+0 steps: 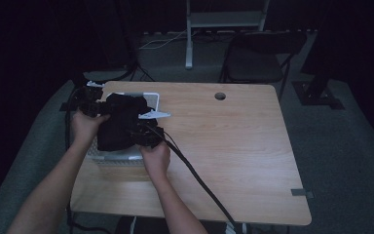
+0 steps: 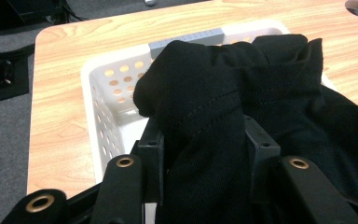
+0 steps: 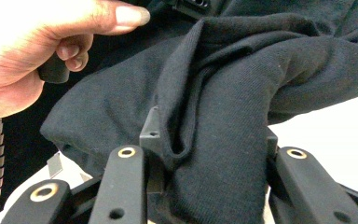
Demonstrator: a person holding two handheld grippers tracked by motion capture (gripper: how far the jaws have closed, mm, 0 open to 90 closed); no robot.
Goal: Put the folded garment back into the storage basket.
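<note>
Because both the left gripper and the right gripper clench the black cloth, it hangs bunched over the white basket — ready, I judge, for lowering in.

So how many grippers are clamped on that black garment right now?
2. The left gripper pinches a fold above the white perforated basket; the right gripper grips the black garment at the basket's near right side.

High camera looks down across the light wooden bench; both gripper cameras sit close on the black cloth garment all three share
</note>
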